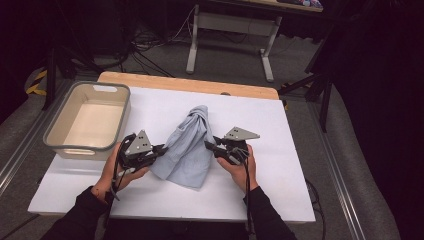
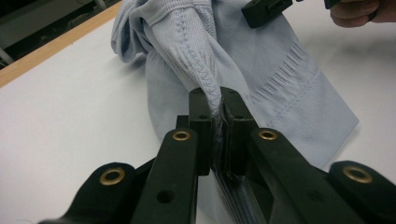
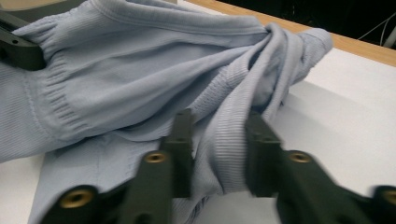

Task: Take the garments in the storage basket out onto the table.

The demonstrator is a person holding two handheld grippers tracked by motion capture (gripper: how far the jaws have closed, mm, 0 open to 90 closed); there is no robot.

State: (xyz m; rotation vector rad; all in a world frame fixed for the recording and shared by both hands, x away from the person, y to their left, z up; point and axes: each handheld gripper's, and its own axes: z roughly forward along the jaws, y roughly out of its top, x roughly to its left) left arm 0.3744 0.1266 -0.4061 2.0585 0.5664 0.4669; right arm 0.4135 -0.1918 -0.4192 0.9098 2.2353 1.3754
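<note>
- The garment [image 1: 187, 147], pale blue knit, lies bunched mid-table [image 1: 280, 125], right of the tub [image 1: 87, 117].
- The left gripper [image 2: 217, 109] is clamped on a stitched fold of the garment's left edge.
- The right gripper [image 3: 219, 140] straddles a ribbed fold at the right edge; whether its pads press the cloth is unclear.

One crumpled light-blue knit garment [image 1: 187, 147], one empty beige plastic bin with grey rim [image 1: 55, 140], one white-topped wooden-edged table [image 1: 280, 165], two black two-jaw grippers: left [image 1: 161, 148], right [image 1: 209, 144].
</note>
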